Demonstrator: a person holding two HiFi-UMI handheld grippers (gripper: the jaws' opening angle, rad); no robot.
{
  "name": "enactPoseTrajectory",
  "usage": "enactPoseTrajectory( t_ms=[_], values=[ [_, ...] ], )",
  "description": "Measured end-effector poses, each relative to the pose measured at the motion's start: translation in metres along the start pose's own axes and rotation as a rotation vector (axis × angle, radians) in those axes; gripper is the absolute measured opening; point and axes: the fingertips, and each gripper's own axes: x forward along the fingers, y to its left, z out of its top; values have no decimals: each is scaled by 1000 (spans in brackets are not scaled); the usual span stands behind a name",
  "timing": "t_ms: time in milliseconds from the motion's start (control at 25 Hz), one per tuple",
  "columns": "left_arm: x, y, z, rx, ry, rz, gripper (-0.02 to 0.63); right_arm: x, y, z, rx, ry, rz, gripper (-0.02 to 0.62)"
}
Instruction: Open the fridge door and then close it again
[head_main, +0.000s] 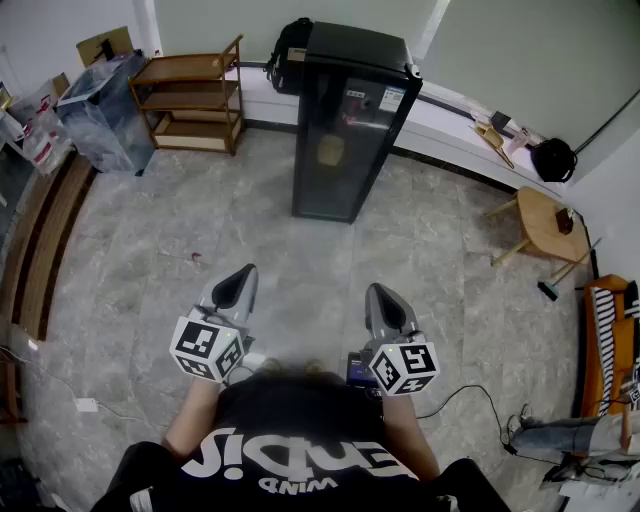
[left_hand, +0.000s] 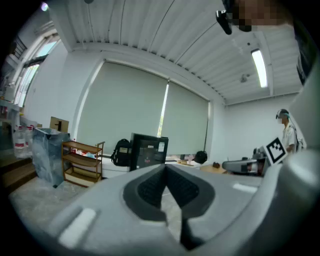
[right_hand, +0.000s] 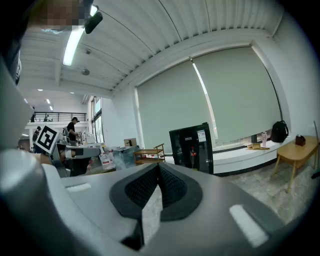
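Black glass-door fridge (head_main: 350, 120) stands shut at twelve o'clock, well apart from the left claw (head_main: 240, 282) and right claw (head_main: 384, 302), both pinched closed and empty, seemingly poised before approaching.

Ahead: bare tiled floor (head_main: 300, 260) lies open from the left claw (head_main: 243, 275) and right claw (head_main: 380, 293) up to the fridge (head_main: 345, 130), which stands well apart from both
Left of fridge: a wooden shelf (head_main: 190, 100) and a wrapped bin (head_main: 105, 105) stand along the wall, with a strip of floor between shelf and fridge
Right of fridge: open floor as far as a small wooden desk (head_main: 545, 225)
Behind fridge: a low ledge (head_main: 450, 125) and a backpack (head_main: 290, 45) close that side
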Motion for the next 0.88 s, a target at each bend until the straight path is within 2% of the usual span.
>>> enactPoseTrajectory(
  t_ms=[520, 880],
  values=[
    [-10, 7, 2, 0, 25, -54, 0, 4, 32, -4, 17, 1, 8, -3],
    [-19, 33, -20, -12, 62, -90, 0, 8, 47, -22, 22, 3, -71, -3]
  ],
)
